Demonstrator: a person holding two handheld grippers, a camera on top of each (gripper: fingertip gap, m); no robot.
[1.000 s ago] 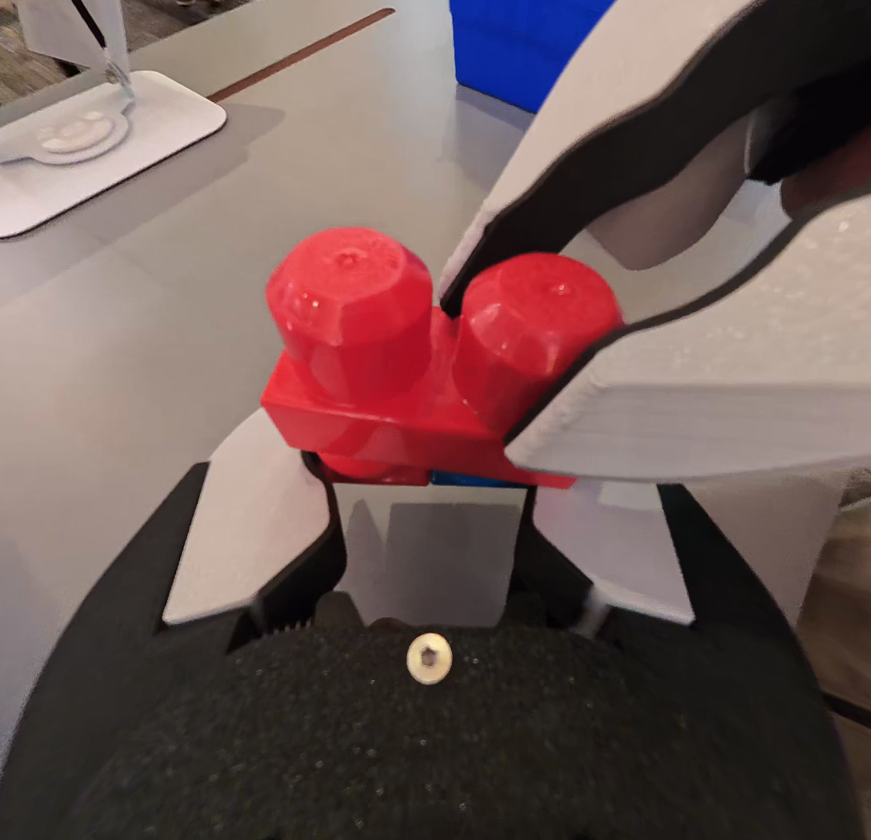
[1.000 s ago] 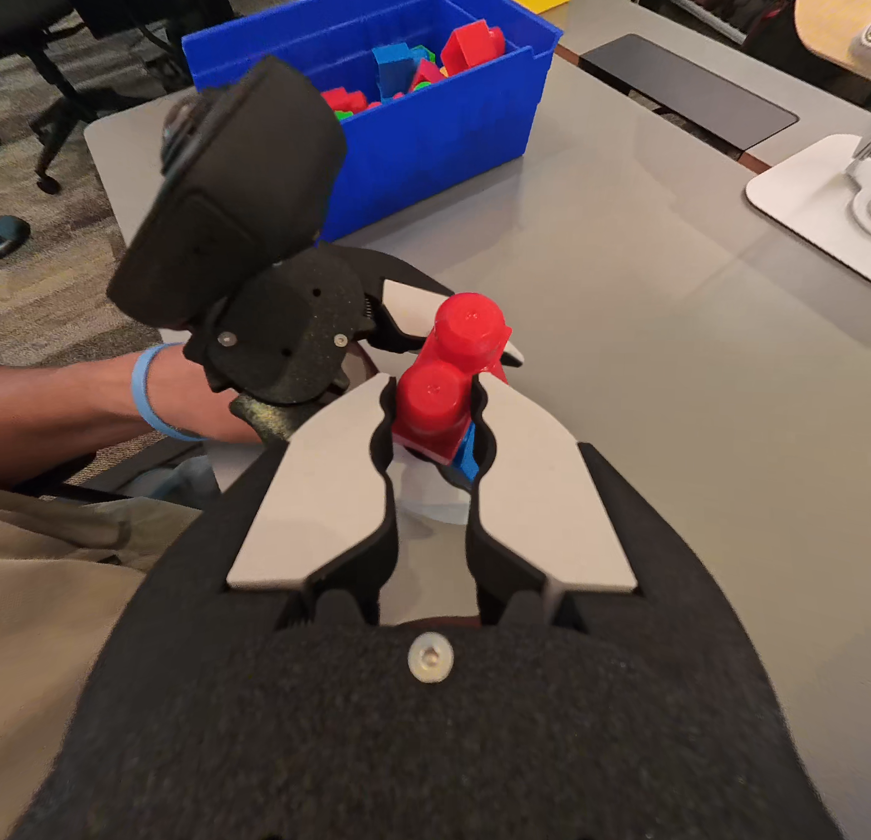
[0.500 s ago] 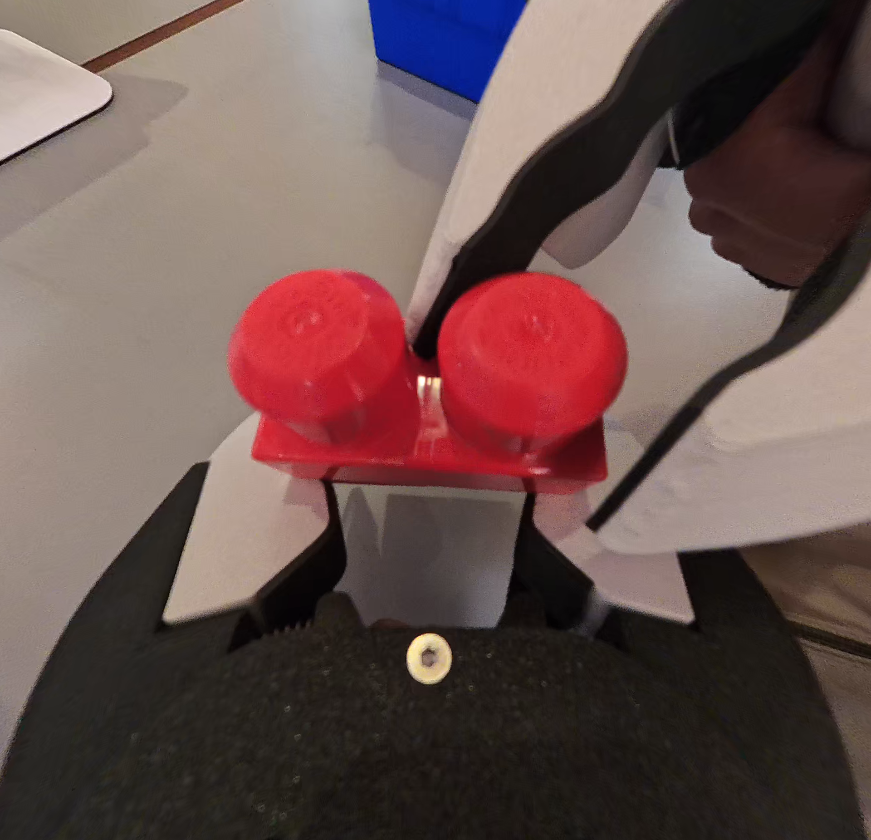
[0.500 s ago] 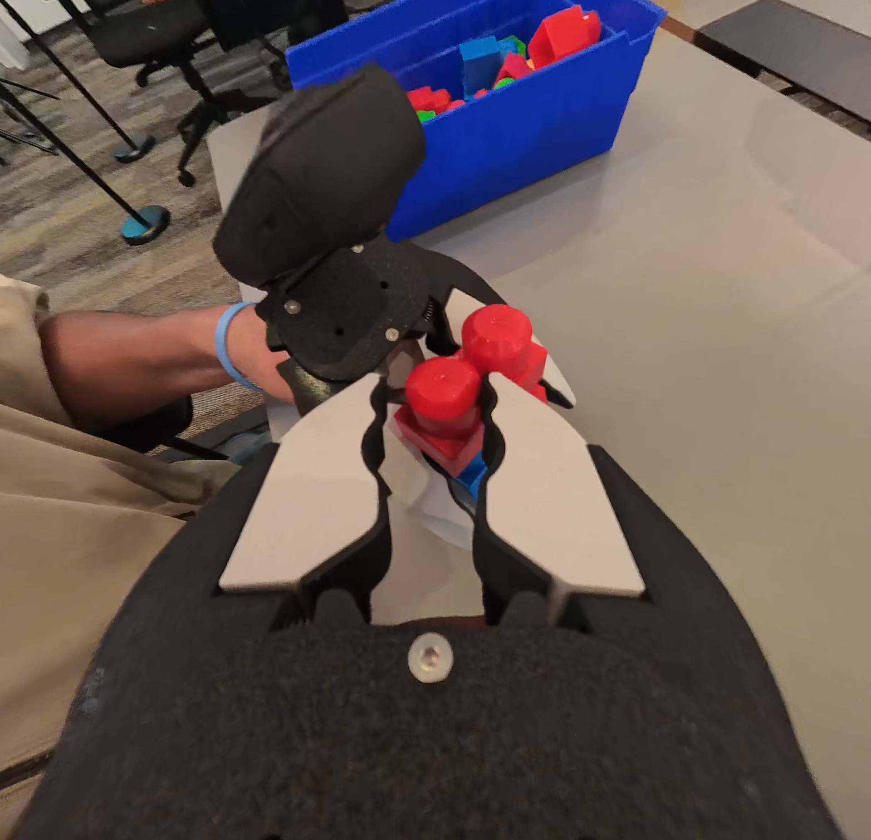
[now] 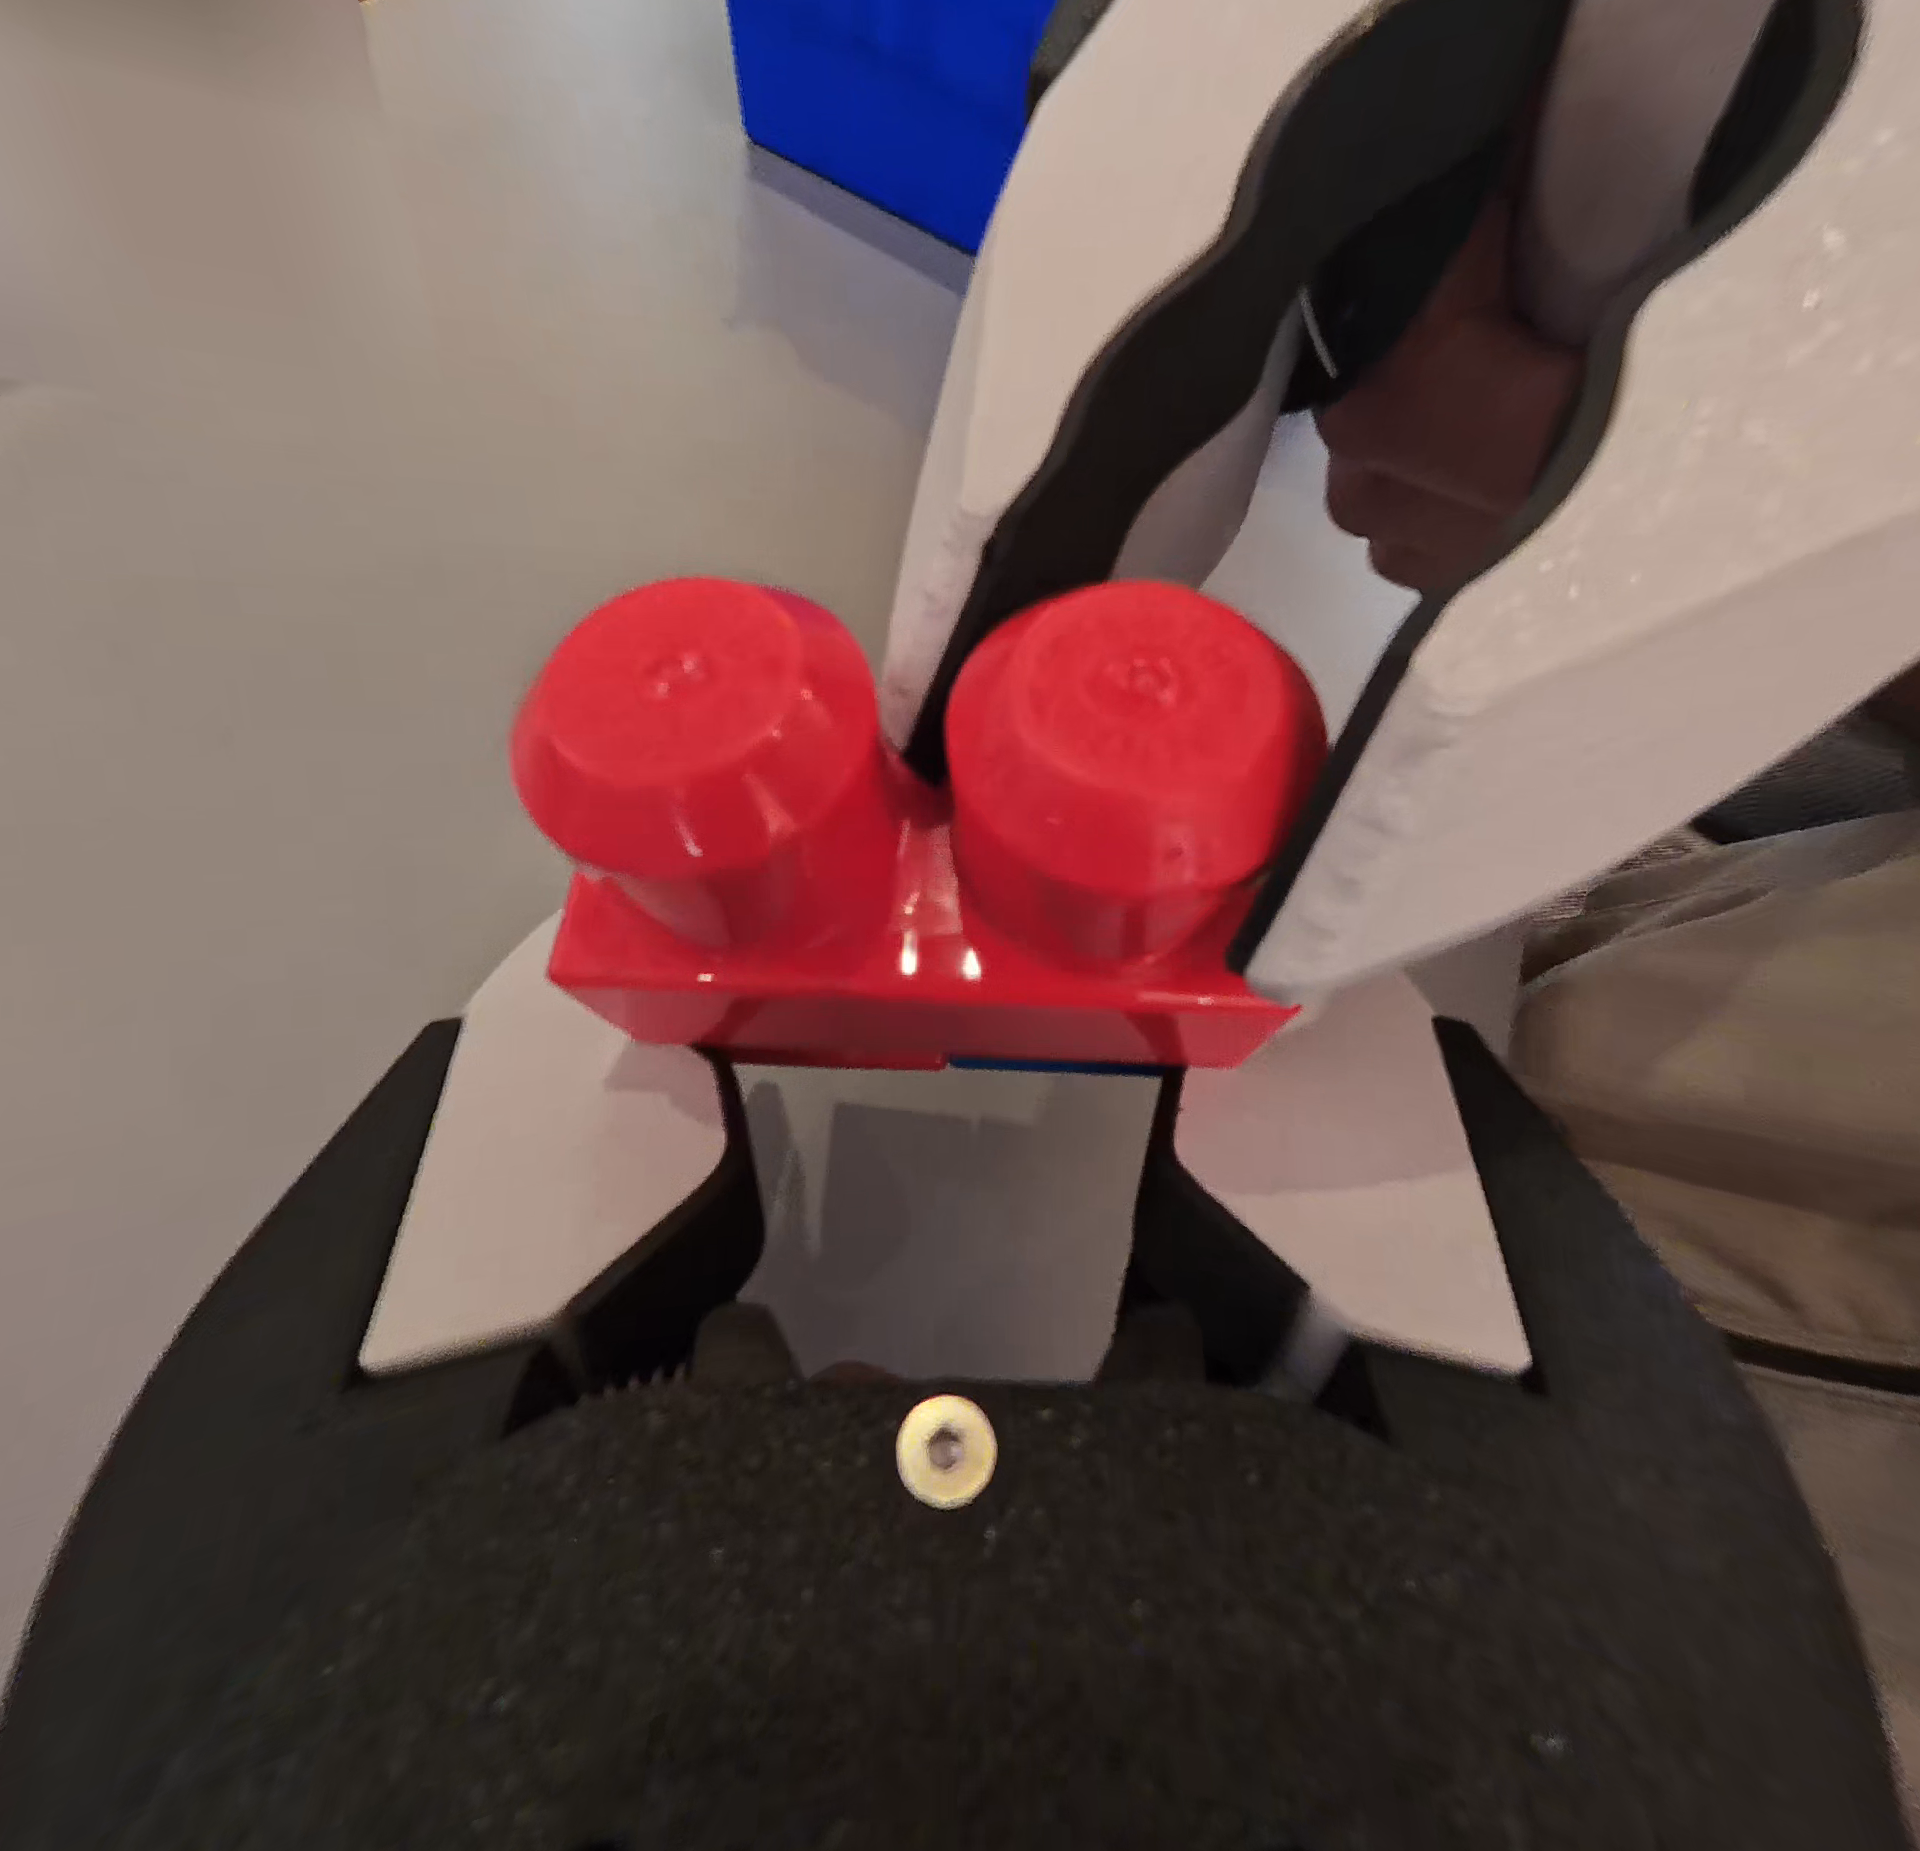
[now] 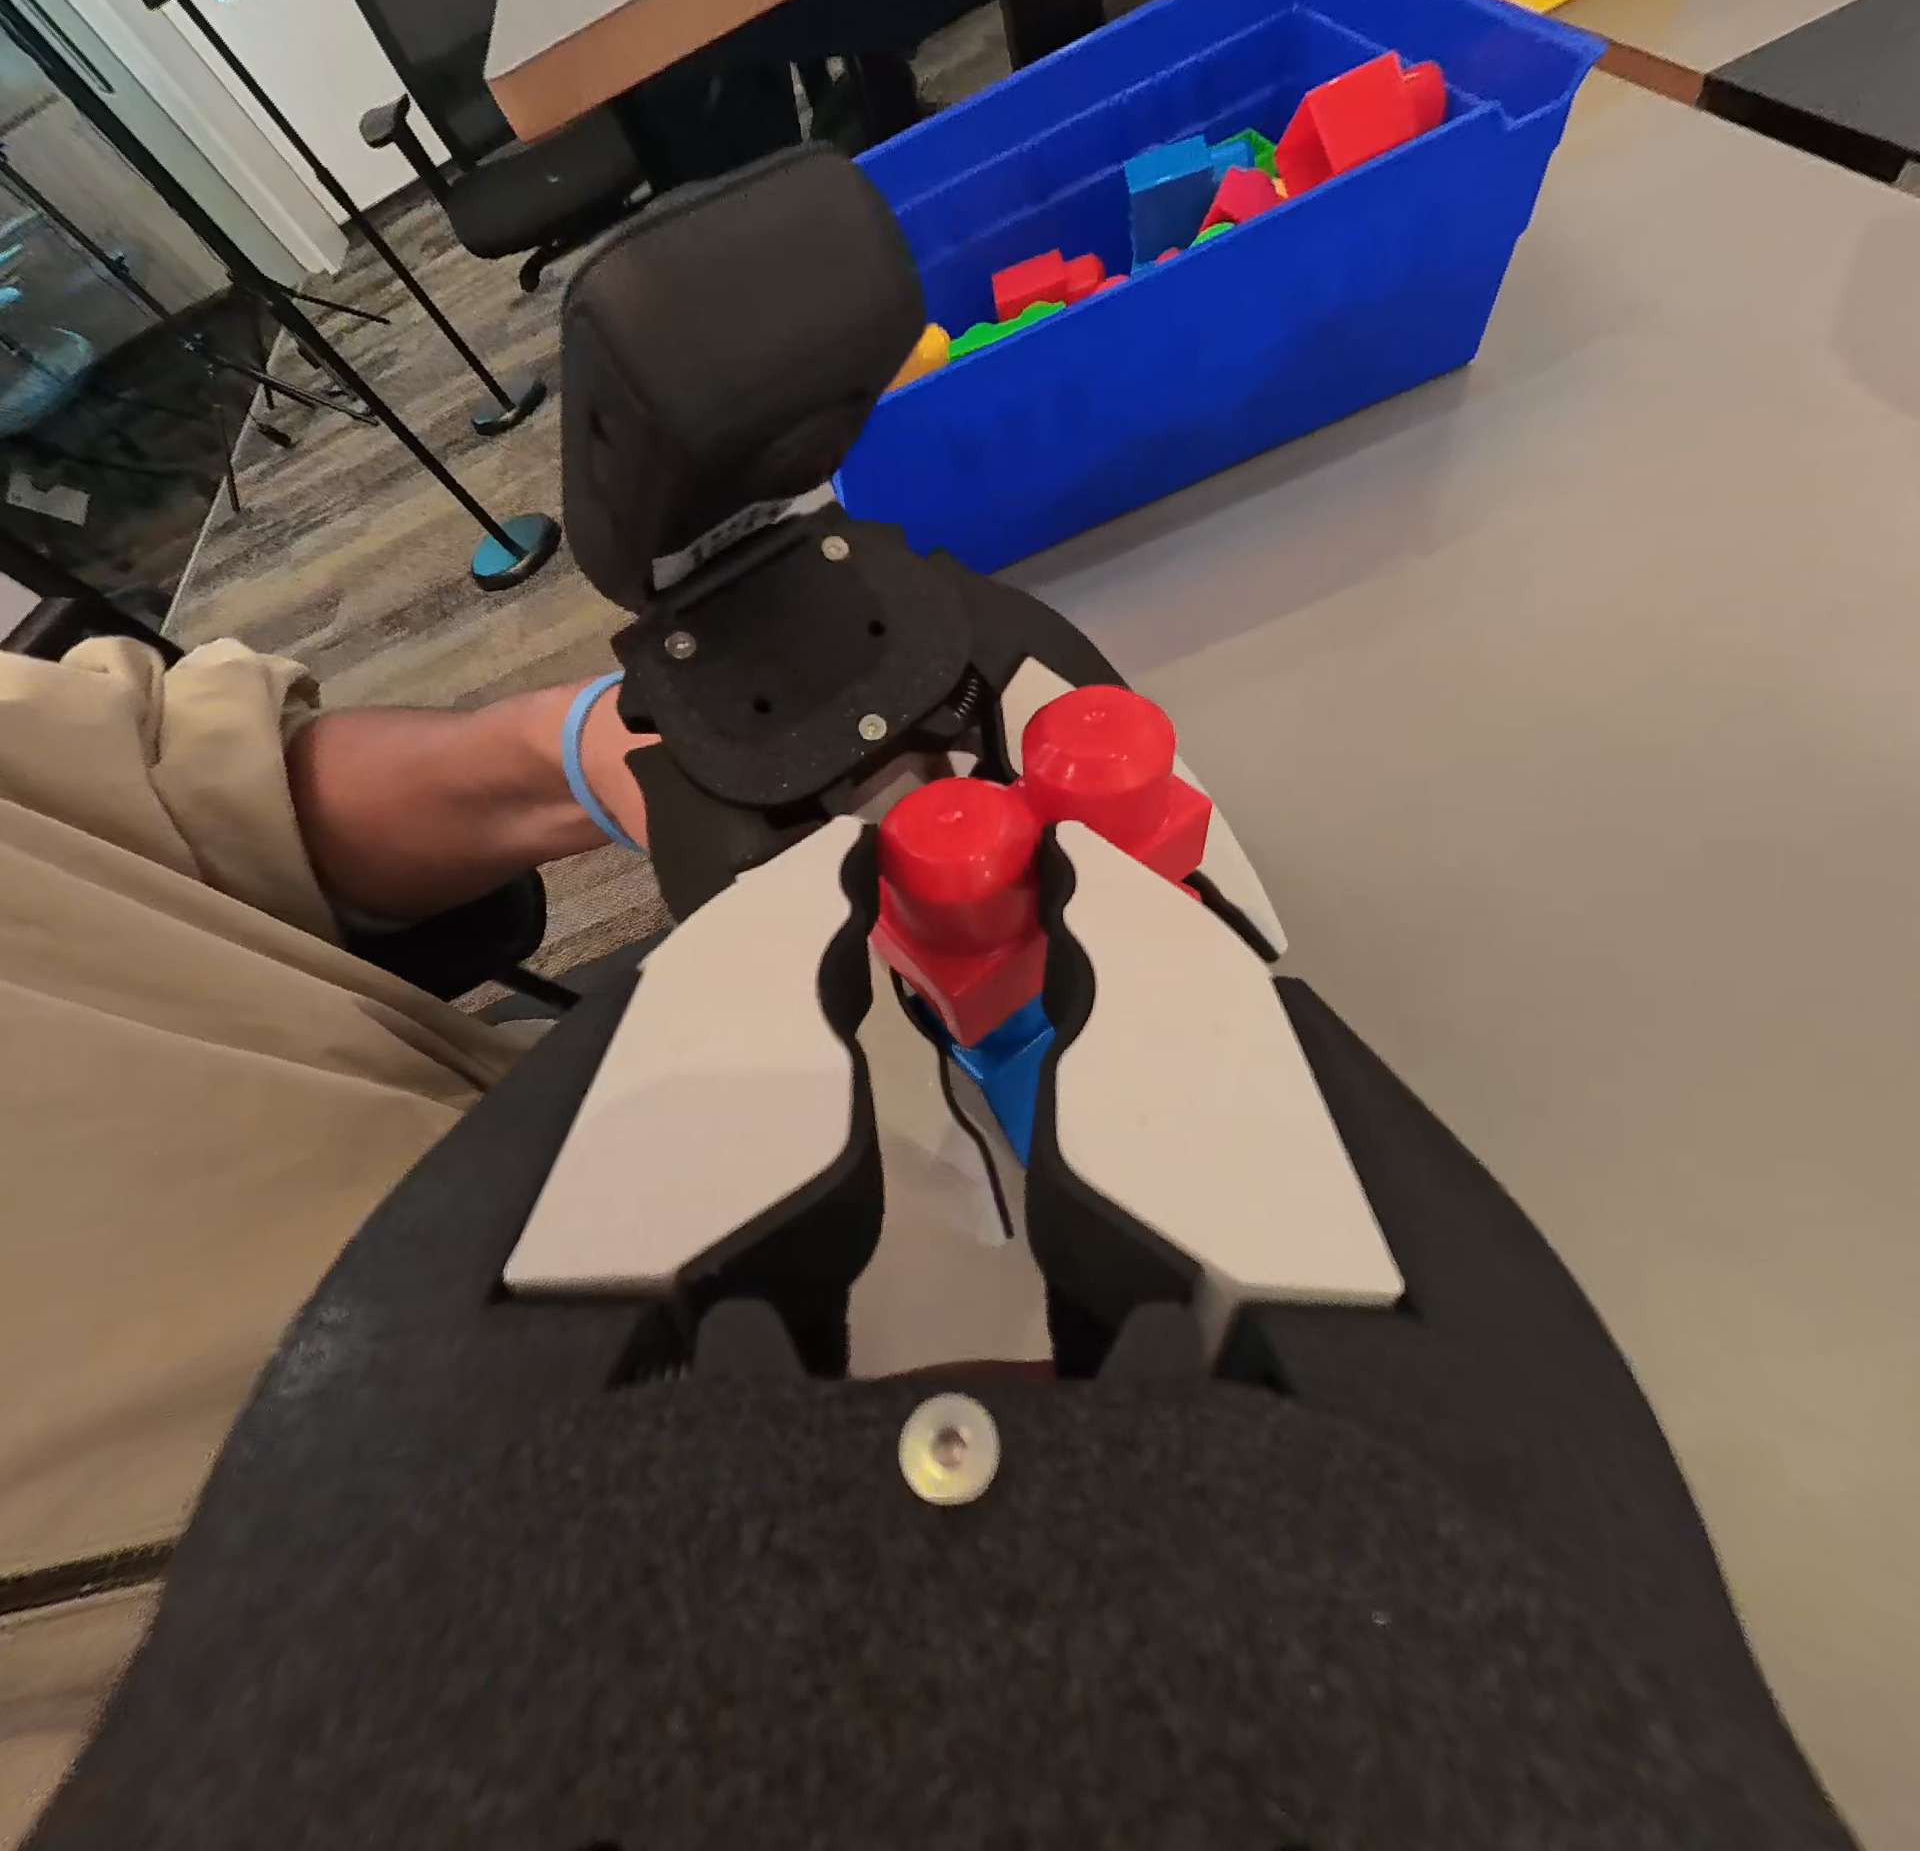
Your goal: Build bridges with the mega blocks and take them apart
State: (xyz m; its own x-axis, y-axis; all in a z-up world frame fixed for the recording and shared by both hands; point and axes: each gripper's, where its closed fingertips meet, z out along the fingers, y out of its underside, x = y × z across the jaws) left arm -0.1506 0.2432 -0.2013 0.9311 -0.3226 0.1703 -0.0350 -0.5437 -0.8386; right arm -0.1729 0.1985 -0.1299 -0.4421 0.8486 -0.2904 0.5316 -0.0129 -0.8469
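Note:
A red two-stud block [image 5: 914, 866] sits on top of a blue block [image 5: 1049, 1063] and a second red piece, held in the air over the grey table [image 6: 1558, 762]. My left gripper [image 5: 945, 1074] is shut on the lower blocks; its fingertips are hidden under the red block. My right gripper [image 6: 956, 845] comes in from the right and is shut on the red block's [image 6: 966, 897] near stud. The blue block [image 6: 1013, 1074] shows just below it. The right gripper also shows in the left wrist view [image 5: 1101, 835]. One of the left gripper's fingers [image 6: 1242, 887] shows past the far stud.
A blue bin [image 6: 1195, 399] holding several loose red, blue and green blocks stands at the table's far side; it also shows in the left wrist view [image 5: 883, 66]. A person's forearm with a blue wristband [image 6: 587, 752] and tan clothing are at the left. Chairs and stands are on the floor beyond. Tip to tip, the grippers are about 8 cm apart.
Both grippers have turned and shifted together with the stack; the bin has slid right in the right wrist view. Both grips are unchanged.

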